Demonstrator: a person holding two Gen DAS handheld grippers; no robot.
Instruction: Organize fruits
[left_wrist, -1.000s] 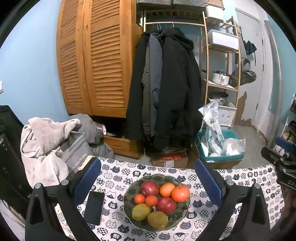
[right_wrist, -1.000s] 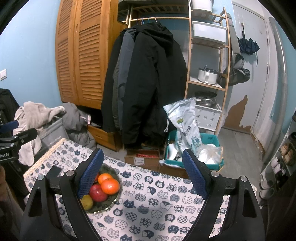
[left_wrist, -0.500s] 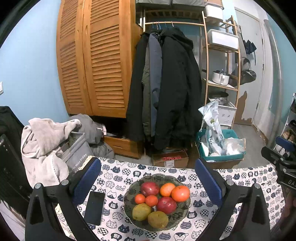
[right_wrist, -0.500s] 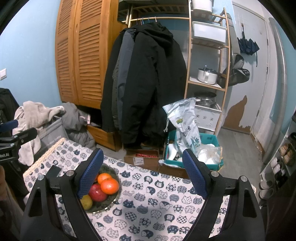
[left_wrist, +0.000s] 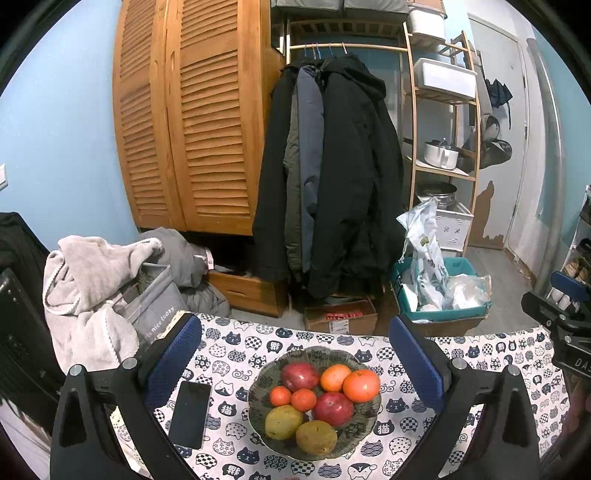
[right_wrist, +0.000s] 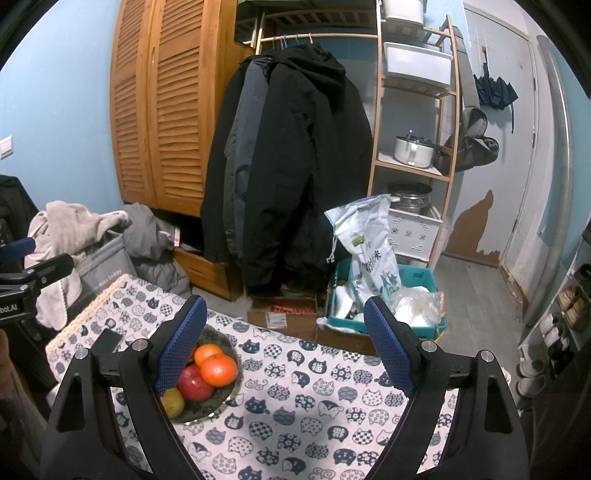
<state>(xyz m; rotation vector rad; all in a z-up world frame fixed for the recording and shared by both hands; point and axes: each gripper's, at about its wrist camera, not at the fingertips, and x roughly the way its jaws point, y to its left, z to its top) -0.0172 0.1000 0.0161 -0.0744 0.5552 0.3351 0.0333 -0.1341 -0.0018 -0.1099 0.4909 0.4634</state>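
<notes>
A dark patterned plate (left_wrist: 364, 430) on the cat-print tablecloth (left_wrist: 236, 354) holds several fruits: two red apples (left_wrist: 300, 376), oranges (left_wrist: 361, 385), small tangerines (left_wrist: 303, 399) and two yellow-green fruits (left_wrist: 283, 422). My left gripper (left_wrist: 293, 334) is open and empty, held above the plate with its jaws wide to either side. My right gripper (right_wrist: 282, 312) is open and empty, to the right of the plate (right_wrist: 221, 404), over bare tablecloth (right_wrist: 295, 417). Its left finger hides part of the plate.
A black phone (left_wrist: 190, 413) lies left of the plate. Beyond the table's far edge are a cardboard box (left_wrist: 341, 319), a teal bin (left_wrist: 461, 266) with bags, hanging coats (left_wrist: 332, 177), a wooden wardrobe (left_wrist: 192, 122) and a grey laundry bag (left_wrist: 151, 306).
</notes>
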